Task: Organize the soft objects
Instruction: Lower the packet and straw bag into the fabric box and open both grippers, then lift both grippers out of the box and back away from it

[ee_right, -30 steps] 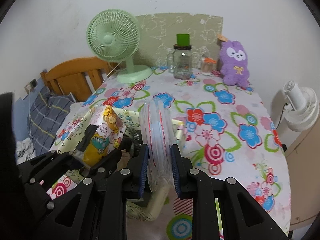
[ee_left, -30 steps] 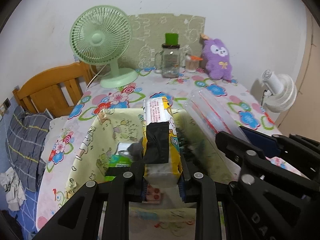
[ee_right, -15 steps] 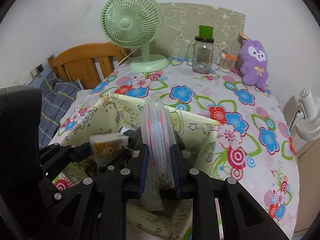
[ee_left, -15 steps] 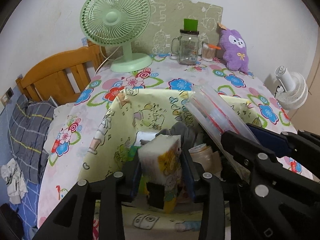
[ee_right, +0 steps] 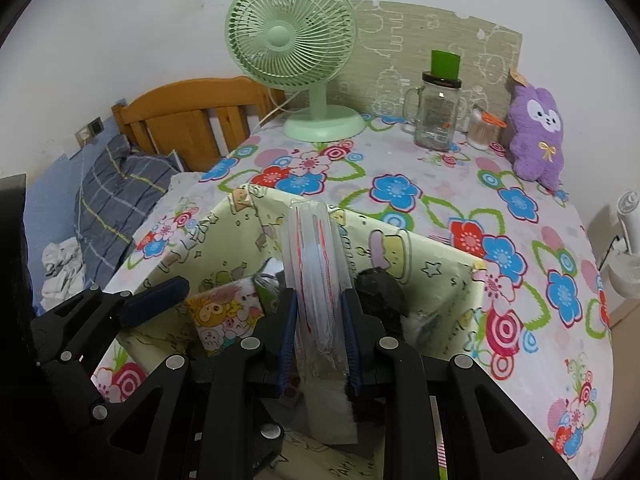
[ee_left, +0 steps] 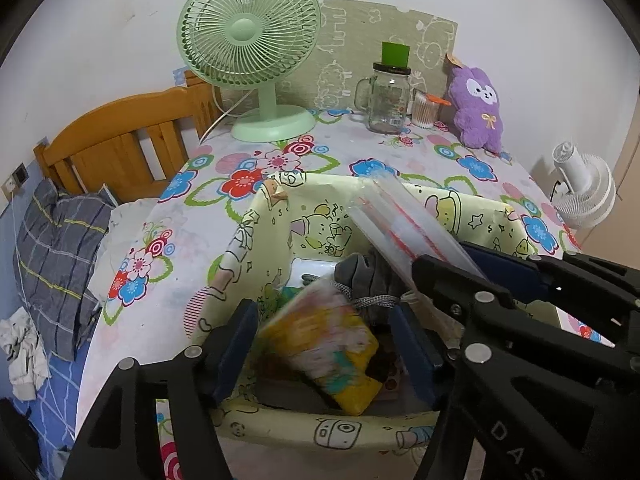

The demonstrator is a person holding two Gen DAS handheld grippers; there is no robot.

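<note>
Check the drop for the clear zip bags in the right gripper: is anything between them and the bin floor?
Yes. Beneath the zip bags the storage bin is already filled: grey cloth and the cartoon tissue pack, lying loose between the left gripper's open fingers. The bags can only land on top.

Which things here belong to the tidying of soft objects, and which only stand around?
Job:
left gripper, open
tissue pack, in the bin
right gripper, holding clear plastic bags
yellow fabric bin

Standing around:
green fan
glass jar
purple plush
white fan
</note>
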